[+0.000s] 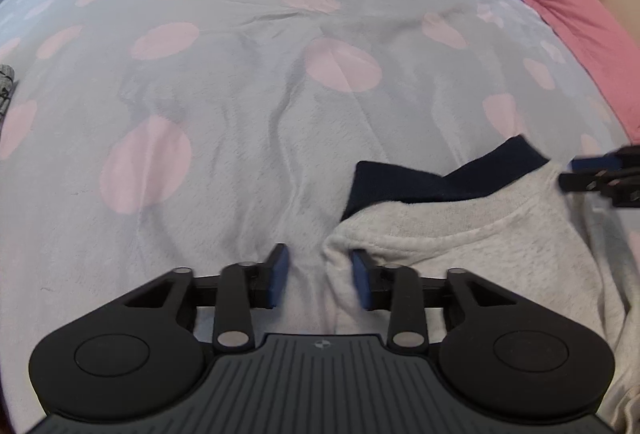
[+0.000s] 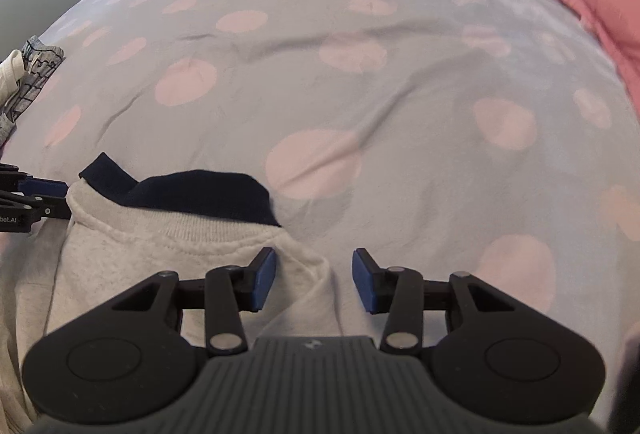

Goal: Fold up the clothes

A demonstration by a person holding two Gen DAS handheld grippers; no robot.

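My left tool [image 1: 319, 276] and right tool [image 2: 314, 280] both stand wide, jaws apart and clamped on nothing, low over the bed [image 1: 240, 74]. The sweatshirt [image 1: 460, 234], grey with a dark neck band, lies on the bed between them, collar edge running left to right across my front. Its left shoulder corner sits at the inner pad of my left tool; its right shoulder corner lies between the pads of my right tool, touching the inner one. So each corner is nearest to its own tool, and the cloth's body trails back toward me. Whether these corners are about to be pinched or have just been let go, I cannot tell
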